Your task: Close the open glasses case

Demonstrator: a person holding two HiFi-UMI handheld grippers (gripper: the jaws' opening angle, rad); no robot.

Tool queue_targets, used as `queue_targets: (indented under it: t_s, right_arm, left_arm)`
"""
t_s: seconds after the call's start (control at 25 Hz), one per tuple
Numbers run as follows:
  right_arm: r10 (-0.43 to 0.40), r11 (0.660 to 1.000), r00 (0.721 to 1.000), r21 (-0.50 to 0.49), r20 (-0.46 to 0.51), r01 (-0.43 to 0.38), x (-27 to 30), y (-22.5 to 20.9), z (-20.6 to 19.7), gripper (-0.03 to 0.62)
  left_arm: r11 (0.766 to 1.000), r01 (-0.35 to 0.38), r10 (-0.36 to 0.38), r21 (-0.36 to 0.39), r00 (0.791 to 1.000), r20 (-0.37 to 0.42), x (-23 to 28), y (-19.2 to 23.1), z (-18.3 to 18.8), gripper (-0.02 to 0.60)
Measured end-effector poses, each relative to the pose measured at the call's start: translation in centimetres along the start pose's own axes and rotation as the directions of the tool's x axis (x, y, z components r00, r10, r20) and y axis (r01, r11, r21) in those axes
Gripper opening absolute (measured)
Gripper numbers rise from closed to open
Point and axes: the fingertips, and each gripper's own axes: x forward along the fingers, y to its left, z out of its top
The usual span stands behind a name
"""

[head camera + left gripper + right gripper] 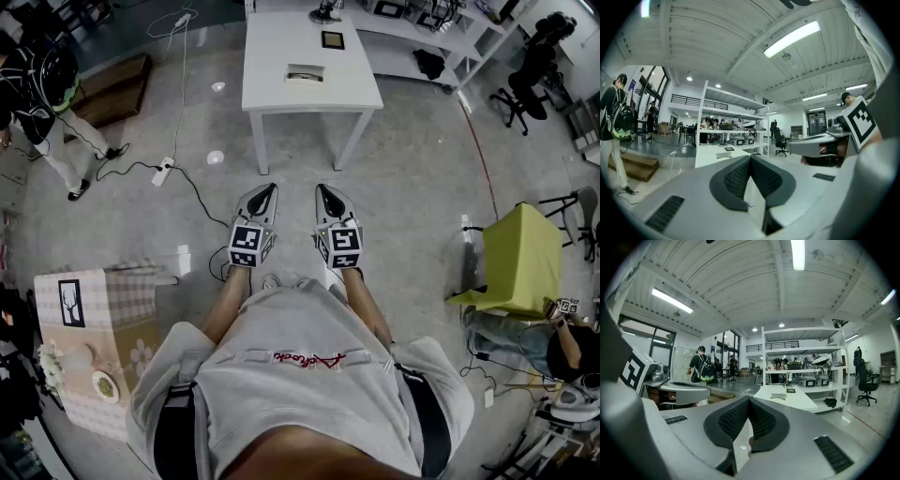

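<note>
One glasses case (305, 74) on white table (281, 47); power strip (163, 172) leftward.

The left gripper (270, 190) and right gripper (321, 190) have smooth, matt grey plastic shells; their pads (737, 180) are black, ribbed and rubbery-looking; the far white table (281, 47) is smooth and matt; the floor (412, 178) is grey, polished, faintly glossy; the sweatshirt (300, 375) is soft grey cloth; near left lies a checked tablecloth (122, 286); the far-left step (117, 89) looks wooden.
</note>
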Motion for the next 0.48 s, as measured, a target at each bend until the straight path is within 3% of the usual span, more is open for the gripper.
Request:
queue_targets:
  t_s: [0.48]
  right_arm:
    - [0.000, 1.000, 1.000, -0.002, -0.025, 0.000, 0.13, -0.31, -1.03, 0.020]
  left_arm:
    - [1.000, 0.003, -0.003, -0.010, 1.000, -0.014, 0.63, -0.32, -0.94, 0.018]
